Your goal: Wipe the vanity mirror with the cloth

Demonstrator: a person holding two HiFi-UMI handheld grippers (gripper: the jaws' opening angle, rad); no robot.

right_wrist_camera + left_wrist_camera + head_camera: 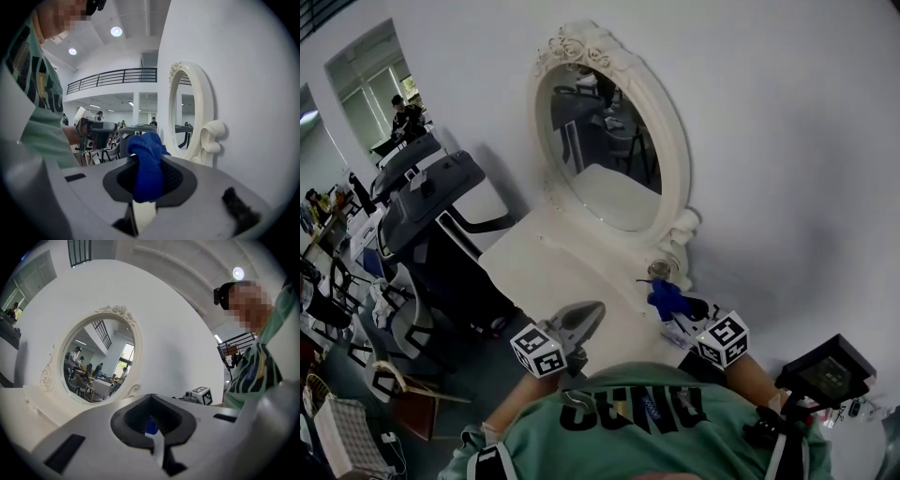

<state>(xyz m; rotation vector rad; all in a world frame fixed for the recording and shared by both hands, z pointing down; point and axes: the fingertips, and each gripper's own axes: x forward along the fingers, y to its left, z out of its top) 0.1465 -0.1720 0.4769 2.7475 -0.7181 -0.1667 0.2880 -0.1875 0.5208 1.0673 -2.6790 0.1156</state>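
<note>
Your left gripper (589,314) is clenched with nothing in it, held over the near edge of the white table (539,267). The oval vanity mirror (605,155) stands at the table's far side against the wall. Your right gripper (149,187) is grasping the blue cloth (147,164), near the mirror's right foot and clear of the glass.

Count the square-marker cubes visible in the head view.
2. One cube rides the left gripper, low centre-left; the other rides the right gripper, which grips the blue cloth. None seems hidden.
</note>
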